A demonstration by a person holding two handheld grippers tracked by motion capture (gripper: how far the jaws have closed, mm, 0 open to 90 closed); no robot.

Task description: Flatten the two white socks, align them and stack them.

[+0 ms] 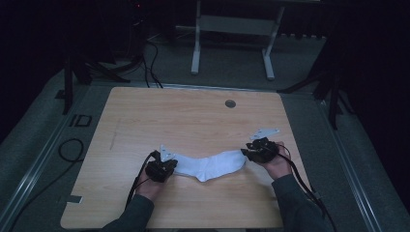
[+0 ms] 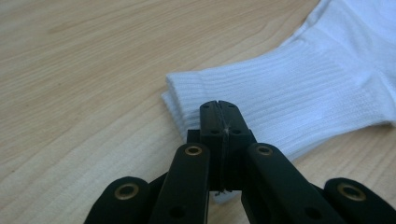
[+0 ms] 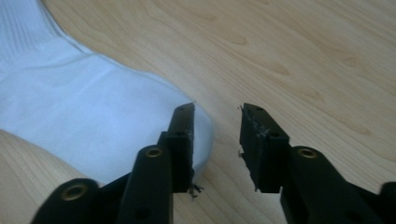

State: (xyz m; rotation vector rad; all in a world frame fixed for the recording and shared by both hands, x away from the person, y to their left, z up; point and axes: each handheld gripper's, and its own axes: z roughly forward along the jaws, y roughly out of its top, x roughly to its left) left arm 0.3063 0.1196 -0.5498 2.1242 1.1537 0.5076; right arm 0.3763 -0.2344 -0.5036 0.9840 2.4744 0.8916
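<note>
Plainly the white sock (image 1: 208,166) lying flat near the bench's (image 1: 193,116) front edge is light, soft and limp; it would sag unless gripped at both ends. The left gripper (image 2: 219,116) fingers are clamped on its ribbed cuff; the right gripper (image 3: 217,123) fingers stand apart over the toe.

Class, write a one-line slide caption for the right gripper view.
Right gripper with jaws apart over the wooden table, one jaw overlapping the white sock's toe.
</note>
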